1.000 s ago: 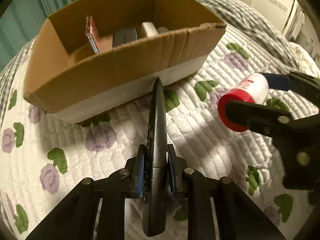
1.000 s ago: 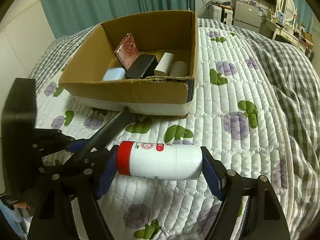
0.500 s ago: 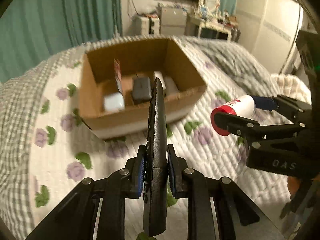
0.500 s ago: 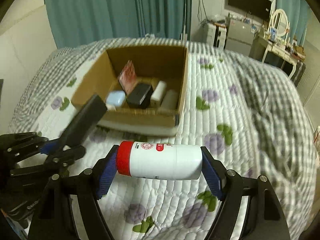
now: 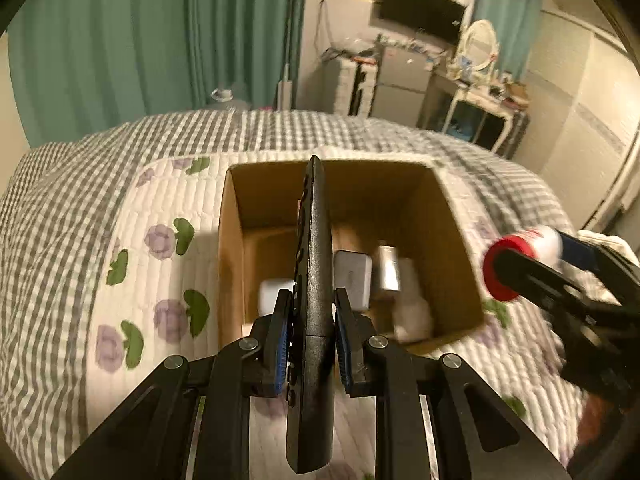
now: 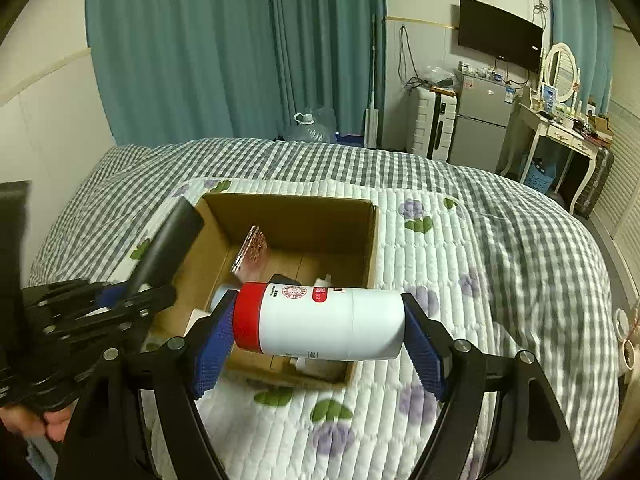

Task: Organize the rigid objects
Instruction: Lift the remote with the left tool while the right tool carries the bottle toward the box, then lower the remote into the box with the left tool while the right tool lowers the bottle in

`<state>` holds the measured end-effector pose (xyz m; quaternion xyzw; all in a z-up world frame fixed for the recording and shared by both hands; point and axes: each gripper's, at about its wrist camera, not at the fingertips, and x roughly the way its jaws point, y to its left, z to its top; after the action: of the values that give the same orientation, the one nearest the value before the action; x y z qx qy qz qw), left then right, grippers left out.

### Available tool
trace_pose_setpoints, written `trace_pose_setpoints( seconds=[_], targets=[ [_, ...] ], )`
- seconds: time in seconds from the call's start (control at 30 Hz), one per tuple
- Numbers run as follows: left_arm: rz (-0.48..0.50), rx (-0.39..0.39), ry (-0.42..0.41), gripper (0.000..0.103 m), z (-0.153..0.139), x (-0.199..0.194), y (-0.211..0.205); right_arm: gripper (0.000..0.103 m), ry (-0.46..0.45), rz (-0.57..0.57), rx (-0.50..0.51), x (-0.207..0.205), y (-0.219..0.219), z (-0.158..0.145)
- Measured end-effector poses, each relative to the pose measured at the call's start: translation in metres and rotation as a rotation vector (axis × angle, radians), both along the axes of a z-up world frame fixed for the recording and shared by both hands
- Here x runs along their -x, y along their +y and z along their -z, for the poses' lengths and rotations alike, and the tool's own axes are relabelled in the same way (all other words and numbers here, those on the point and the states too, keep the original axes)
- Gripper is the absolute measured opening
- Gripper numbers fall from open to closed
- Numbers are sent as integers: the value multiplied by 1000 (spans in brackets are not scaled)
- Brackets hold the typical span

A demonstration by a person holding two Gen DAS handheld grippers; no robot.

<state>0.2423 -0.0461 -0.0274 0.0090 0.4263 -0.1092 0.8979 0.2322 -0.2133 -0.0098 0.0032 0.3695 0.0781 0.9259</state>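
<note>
**Two loads held over the box**

Left wrist view: our left gripper (image 5: 308,340) pinches one black remote (image 5: 314,280) edge-on between its blue pads, its tip reaching forward over the open cardboard box (image 5: 232,248). Inside, ahead of the fingers, we count roughly four items — blurred, so the count is loose. To the right our right gripper (image 5: 532,258) carries the bottle.

Right wrist view: the right gripper clamps one white bottle (image 6: 320,322) (red cap to the left) end to end, just above the box's near rim. We judge this the carry-to-box step — next, each load needs lowering into free floor space, then the fingers parted.
</note>
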Motion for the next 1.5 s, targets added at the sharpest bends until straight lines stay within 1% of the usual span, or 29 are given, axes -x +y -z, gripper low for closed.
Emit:
trace_pose_setpoints(
  seconds=[0.1, 0.23, 0.4, 0.47, 0.53, 0.6, 0.7, 0.8, 0.87, 0.97, 1.03, 1.13, 1.23, 1.33, 1.43, 1.5],
  targets=[
    [-22, -9, 34, 20, 18, -22, -3, 77, 9, -11, 2, -14, 0, 11],
    [-43, -14, 49, 20, 35, -43, -3, 77, 21, -24, -11, -29, -2, 28],
    [-67, -33, 42, 20, 44, -48, -3, 77, 29, -28, -24, -35, -7, 41],
    [-70, -48, 25, 22, 43, -45, -3, 77, 27, -30, -32, -35, -8, 41],
    [-63, -44, 20, 22, 38, -40, -3, 77, 19, -20, -34, -33, -9, 40],
    [-51, -32, 10, 23, 31, -35, -3, 77, 17, -10, -35, -32, -10, 39],
    [-54, -36, -14, 23, 17, -28, 0, 77, 16, 1, -33, -30, -11, 36],
    [-67, -40, -55, 23, 1, -23, 6, 77, 1, 6, -29, -29, -9, 29],
    [-72, -47, -86, 23, -9, -22, 11, 77, -4, 12, -31, -34, -7, 26],
    [-82, -58, -114, 23, -17, -25, 18, 77, -3, 6, -20, -51, 1, 27],
    [-89, -75, -125, 23, -17, -31, 21, 77, 14, -8, -6, -68, 10, 32],
    [-99, -86, -127, 23, -10, -41, 27, 77, 51, -7, -13, -91, 17, 42],
    [-111, -79, -110, 23, 1, -50, 33, 77, 60, 3, 38, -114, 26, 55],
    [-109, -70, -100, 23, 10, -53, 35, 78, 21, 13, 62, -122, 30, 60],
    [-98, -76, -109, 23, 12, -53, 35, 89, -23, 23, 46, -122, 29, 58],
    [-90, -78, -117, 23, 9, -50, 34, 90, -42, 28, 36, -117, 28, 51]
  ],
)
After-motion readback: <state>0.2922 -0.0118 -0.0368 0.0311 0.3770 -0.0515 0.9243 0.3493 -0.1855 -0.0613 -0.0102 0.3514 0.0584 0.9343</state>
